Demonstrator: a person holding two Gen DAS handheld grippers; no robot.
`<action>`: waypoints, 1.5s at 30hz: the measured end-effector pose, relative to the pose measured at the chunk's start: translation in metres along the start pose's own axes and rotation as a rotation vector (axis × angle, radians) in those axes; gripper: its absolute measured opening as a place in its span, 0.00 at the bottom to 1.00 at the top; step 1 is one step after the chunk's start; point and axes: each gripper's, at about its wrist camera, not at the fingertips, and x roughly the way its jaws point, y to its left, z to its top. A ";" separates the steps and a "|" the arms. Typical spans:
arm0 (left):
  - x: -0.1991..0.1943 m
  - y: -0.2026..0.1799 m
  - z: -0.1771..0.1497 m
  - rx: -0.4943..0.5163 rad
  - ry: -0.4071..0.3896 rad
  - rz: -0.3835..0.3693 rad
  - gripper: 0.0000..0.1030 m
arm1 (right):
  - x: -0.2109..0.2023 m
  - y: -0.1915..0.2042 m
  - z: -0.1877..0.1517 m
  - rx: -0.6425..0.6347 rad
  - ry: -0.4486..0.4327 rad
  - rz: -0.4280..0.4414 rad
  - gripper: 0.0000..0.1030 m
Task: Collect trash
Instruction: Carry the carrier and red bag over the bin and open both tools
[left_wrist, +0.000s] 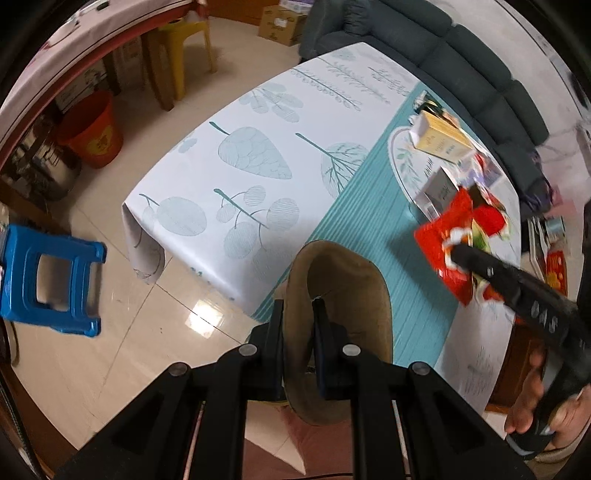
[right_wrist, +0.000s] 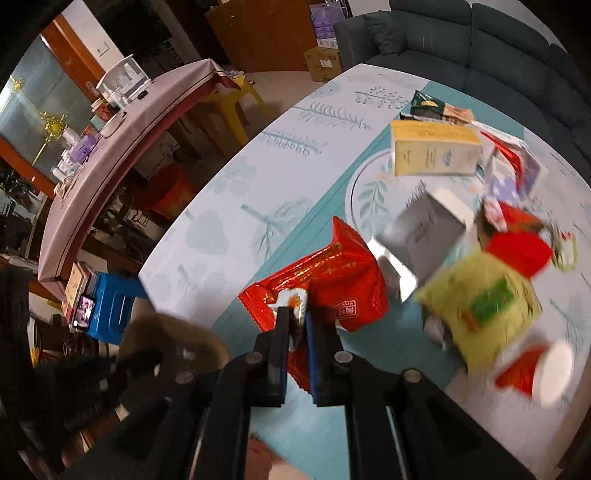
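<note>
We see a table (left_wrist: 258, 155) with a white leaf-print cloth and a teal mat, standing on a shiny tile floor. Nearest to us, at the table's front edge, our left gripper (left_wrist: 298, 306) has its jaws clamped on the rim of a brown paper bag (left_wrist: 351, 295), which gapes open. Just past the bag, above the teal mat, our right gripper (right_wrist: 295, 314) has its jaws squeezed on a red wrapper (right_wrist: 332, 280), lifted off the table. Further along the table lies the trash pile: a grey box (right_wrist: 424, 229), a green packet (right_wrist: 484, 306) and a yellow box (right_wrist: 432, 153). Behind the table sits a dark sofa (left_wrist: 461, 55).
</note>
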 end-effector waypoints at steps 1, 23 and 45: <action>-0.003 0.001 -0.002 0.021 0.002 -0.002 0.10 | -0.005 0.004 -0.009 0.002 0.000 0.000 0.08; -0.012 0.071 -0.113 0.430 0.172 -0.105 0.10 | -0.009 0.114 -0.210 0.302 0.002 -0.099 0.08; 0.291 0.026 -0.187 0.595 0.279 0.015 0.11 | 0.249 -0.040 -0.368 0.649 0.154 -0.117 0.09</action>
